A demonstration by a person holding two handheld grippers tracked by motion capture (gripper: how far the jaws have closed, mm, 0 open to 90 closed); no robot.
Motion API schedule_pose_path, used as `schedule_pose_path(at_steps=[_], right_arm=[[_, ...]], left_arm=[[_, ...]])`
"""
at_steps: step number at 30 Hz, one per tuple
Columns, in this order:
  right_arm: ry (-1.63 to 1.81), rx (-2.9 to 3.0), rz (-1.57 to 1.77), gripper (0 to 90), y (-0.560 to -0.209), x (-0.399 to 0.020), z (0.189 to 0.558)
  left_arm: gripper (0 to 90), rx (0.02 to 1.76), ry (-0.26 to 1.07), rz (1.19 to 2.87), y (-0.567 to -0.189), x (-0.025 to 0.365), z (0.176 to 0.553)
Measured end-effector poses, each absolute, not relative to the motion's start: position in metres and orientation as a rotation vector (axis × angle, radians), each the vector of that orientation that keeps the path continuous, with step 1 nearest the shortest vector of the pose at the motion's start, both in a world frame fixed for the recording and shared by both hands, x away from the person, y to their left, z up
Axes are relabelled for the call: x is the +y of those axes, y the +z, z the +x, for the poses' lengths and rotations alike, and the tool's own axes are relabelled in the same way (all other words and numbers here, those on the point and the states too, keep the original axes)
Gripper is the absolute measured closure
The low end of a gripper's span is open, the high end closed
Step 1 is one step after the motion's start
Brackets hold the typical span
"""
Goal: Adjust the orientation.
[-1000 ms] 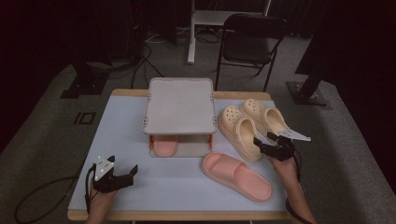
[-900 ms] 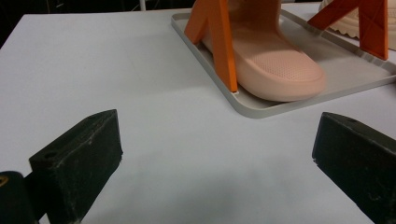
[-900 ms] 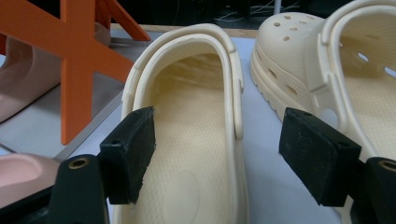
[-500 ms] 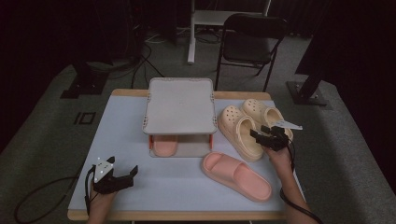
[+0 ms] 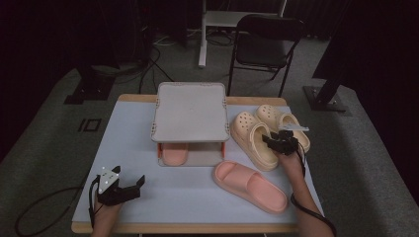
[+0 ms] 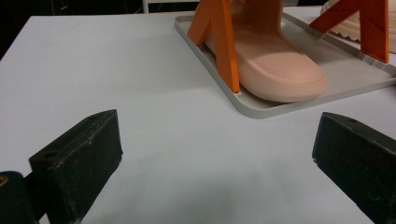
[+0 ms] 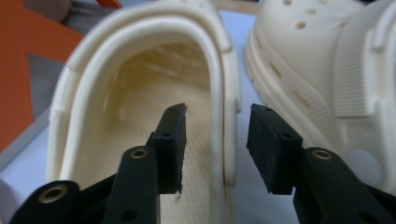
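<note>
Two cream clogs stand at the table's right, the nearer clog (image 5: 252,139) beside the farther clog (image 5: 279,120). My right gripper (image 5: 271,140) is at the nearer clog's heel end. In the right gripper view my right gripper (image 7: 215,140) straddles that clog's (image 7: 140,93) side wall, one jaw inside and one outside. Its jaws have just been closing, and slim gaps still show beside the wall. The other clog (image 7: 317,60) lies to the right. My left gripper (image 5: 131,175) rests open at the front left, nothing between its jaws (image 6: 215,154).
A grey two-level rack (image 5: 190,111) with orange legs (image 6: 224,42) stands mid-table, with one pink slide (image 5: 174,154) on its lower tray (image 6: 345,79). A second pink slide (image 5: 249,186) lies in front of the clogs. A black chair (image 5: 267,42) stands beyond the table (image 5: 133,133).
My right gripper has slid left and away from me onto the nearer clog's heel, and its jaws have narrowed around the wall. My left gripper has stayed put.
</note>
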State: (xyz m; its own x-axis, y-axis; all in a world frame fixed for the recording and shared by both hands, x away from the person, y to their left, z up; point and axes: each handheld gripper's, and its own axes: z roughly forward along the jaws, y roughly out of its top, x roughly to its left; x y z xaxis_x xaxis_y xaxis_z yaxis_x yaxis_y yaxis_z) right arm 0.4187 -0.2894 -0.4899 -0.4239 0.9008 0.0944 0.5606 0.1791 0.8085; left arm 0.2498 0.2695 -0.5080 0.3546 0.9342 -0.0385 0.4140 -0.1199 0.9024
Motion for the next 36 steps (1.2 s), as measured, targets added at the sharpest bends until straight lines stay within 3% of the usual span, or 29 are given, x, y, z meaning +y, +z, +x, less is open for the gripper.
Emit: schedule_pose_path(at_steps=[3, 6, 24, 36], right_arm=[[1.123, 2.069, 1.377, 64.3, -0.492, -0.288, 0.419], [1.101, 2.064, 1.375, 76.8, -0.493, -0.286, 0.420], [1.265, 2.139, 1.261, 78.0, -0.472, -0.298, 0.399], [1.264, 2.192, 1.265, 75.3, -0.493, -0.312, 0.393]], left_arm=[[1.6, 1.210, 0.717, 1.706, -0.508, 0.270, 0.250], [1.6, 1.211, 0.715, 1.707, -0.508, 0.269, 0.250], [1.6, 1.204, 0.709, 1.702, -0.509, 0.267, 0.250], [1.6, 1.198, 0.699, 1.704, -0.508, 0.266, 0.250]])
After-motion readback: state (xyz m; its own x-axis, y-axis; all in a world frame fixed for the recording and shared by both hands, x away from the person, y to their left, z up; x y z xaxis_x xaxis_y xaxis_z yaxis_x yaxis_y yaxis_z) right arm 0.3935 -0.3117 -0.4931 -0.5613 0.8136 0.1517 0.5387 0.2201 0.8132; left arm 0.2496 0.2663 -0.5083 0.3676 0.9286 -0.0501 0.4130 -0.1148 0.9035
